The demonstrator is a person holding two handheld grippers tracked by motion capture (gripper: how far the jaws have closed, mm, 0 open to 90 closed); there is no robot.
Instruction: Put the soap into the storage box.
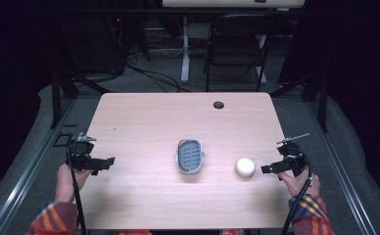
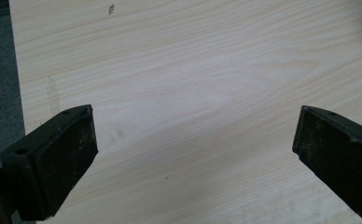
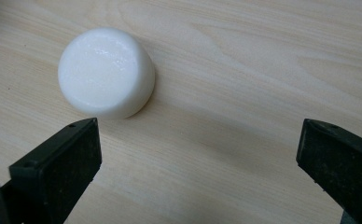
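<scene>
On the right part of the wooden table (image 1: 144, 117), near its right edge, lies a white soap bar (image 1: 245, 167), round and domed, resting flat on the bare wood. In the right gripper view the soap bar (image 3: 105, 72) sits just ahead of the left-hand jaw, close to its tip but apart from it, and outside the gap between the two jaws. The right gripper (image 1: 267, 169) is just beside the soap on its right, pointing toward it at a low height; its jaws stand wide apart with nothing between them but tabletop (image 3: 226, 140). The person's right hand (image 1: 301, 182) holds it from the table's near right corner, a plaid sleeve (image 1: 309, 215) showing at the wrist.

Left of the soap, about mid-table, lies a grey oval soap dish (image 1: 190, 156) with a slotted tray inside, well clear of the soap. Farther left, near the table's left edge, the left gripper (image 1: 107, 161) points inward toward the dish, far short of it. Its jaws are also spread wide, and the left gripper view shows plain wood grain (image 2: 193, 93) in the gap. The left hand (image 1: 69, 181) grips it from below.

A small round cable hole (image 1: 219, 105) marks the table's far side, and a dark folding chair (image 1: 237, 44) stands beyond it.
</scene>
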